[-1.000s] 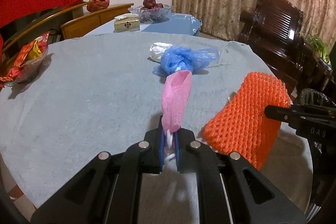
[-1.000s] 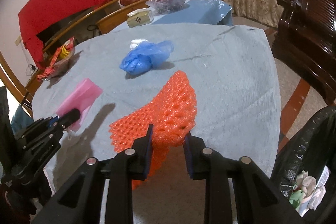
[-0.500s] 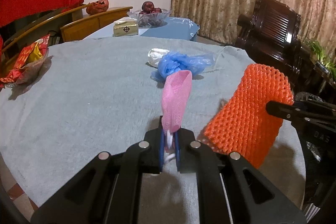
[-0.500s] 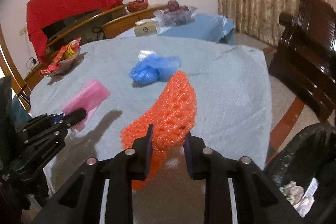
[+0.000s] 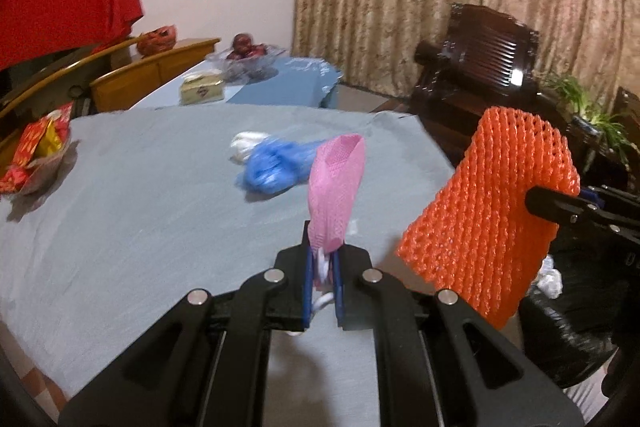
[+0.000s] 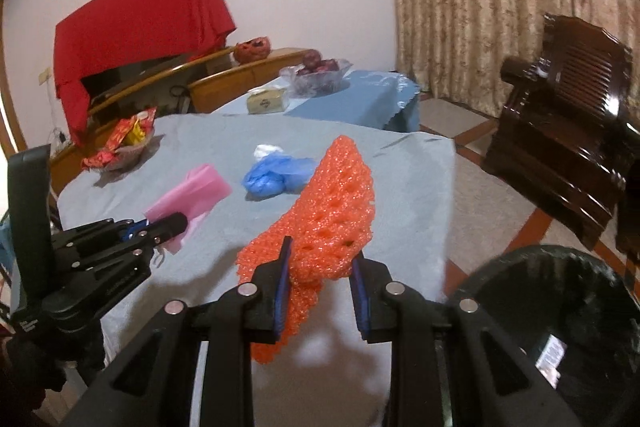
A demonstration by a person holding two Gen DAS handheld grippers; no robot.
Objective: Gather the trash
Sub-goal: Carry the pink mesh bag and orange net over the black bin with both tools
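Note:
My left gripper (image 5: 322, 261) is shut on a pink foam net sleeve (image 5: 336, 187) and holds it upright above the grey table cloth (image 5: 140, 211); it also shows in the right wrist view (image 6: 188, 195). My right gripper (image 6: 320, 267) is shut on an orange foam net (image 6: 332, 211), lifted off the table near its right edge; it also shows in the left wrist view (image 5: 492, 211). A crumpled blue plastic bag (image 5: 276, 163) and a white wad (image 5: 248, 143) lie on the table. A black-lined trash bin (image 6: 560, 327) stands below at the right.
A basket of red and yellow packets (image 5: 36, 155) sits at the table's left edge. A second table behind holds a tissue box (image 5: 200, 91) and a fruit bowl (image 5: 248, 59). A dark wooden armchair (image 5: 480, 67) stands to the right, curtains behind.
Both grippers have risen and swung right with their nets. The orange net is now clear of the table, and the trash bin fills more of the right wrist view.

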